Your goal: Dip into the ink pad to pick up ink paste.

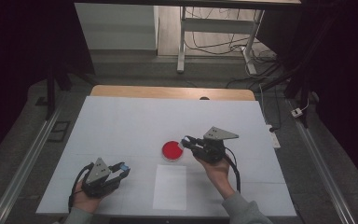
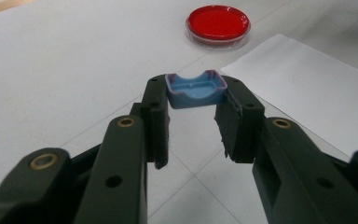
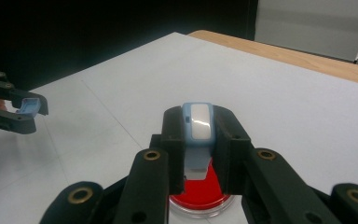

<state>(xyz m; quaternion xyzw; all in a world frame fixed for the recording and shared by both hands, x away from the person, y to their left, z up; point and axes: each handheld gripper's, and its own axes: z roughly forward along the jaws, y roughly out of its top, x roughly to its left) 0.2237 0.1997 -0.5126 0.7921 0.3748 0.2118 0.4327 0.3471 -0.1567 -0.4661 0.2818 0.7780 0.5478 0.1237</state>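
My left gripper (image 1: 123, 169) sits at the table's front left, shut on a small blue tray-like cap (image 2: 196, 91) pinched between its tips (image 2: 196, 95). A red petri dish (image 1: 173, 151) lies near the table's middle; in the left gripper view the dish (image 2: 218, 23) is far ahead. My right gripper (image 1: 186, 141) hovers at the dish's right edge, shut on a narrow blue-and-white piece (image 3: 199, 133) that stands upright between the jaws (image 3: 199, 122). The red dish (image 3: 200, 196) lies just below that piece. The left gripper (image 3: 28, 109) with its blue cap is off to the left.
A white sheet of paper (image 1: 169, 186) lies flat in front of the dish, between the two hands. The white table top (image 1: 135, 121) has a wooden strip (image 1: 168, 92) along its far edge. Desk legs and cables stand beyond the table.
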